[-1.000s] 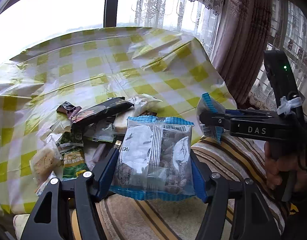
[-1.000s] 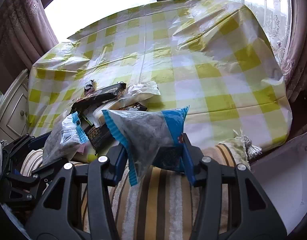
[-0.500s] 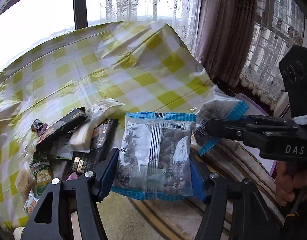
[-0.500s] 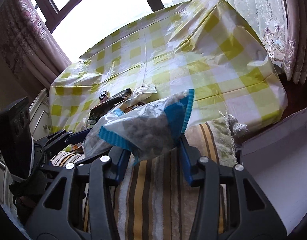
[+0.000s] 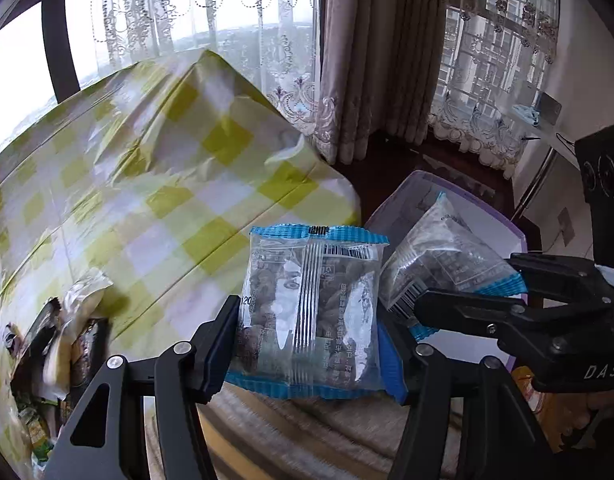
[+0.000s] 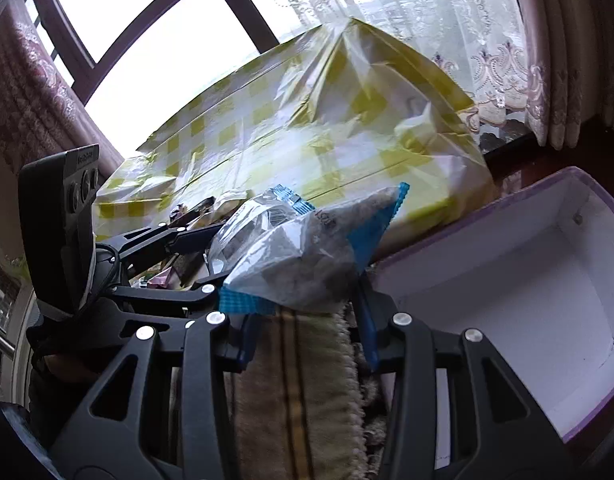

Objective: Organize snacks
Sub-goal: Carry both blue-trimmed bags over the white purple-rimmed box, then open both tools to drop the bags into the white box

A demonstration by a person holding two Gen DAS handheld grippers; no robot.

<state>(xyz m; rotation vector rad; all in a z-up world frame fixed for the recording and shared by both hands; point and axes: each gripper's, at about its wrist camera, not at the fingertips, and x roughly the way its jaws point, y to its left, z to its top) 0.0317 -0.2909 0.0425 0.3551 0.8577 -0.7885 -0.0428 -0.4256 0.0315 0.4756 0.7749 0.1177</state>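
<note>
Item: two clear, blue-edged snack packets, one clamped in each gripper.

Left gripper (image 5: pixel 313 320) pinches its packet (image 5: pixel 313 312) at frame centre.

Right gripper (image 6: pixel 303 292) pinches the other packet (image 6: pixel 307 256).

Change: both views have swung away from the yellow-checked tablecloth (image 5: pixel 147 184); a white, purple-rimmed open box (image 6: pixel 527 280) now fills lower right. Judged: deposit imminent.

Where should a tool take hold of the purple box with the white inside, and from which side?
Grip the purple box by its near wall, coming down from above with one finger inside and one outside. It sits open-topped, the wall looks thin and upright, and its white interior is bare there. Both tools are full now: the left tool and right tool each clamp a blue-edged snack packet.
</note>
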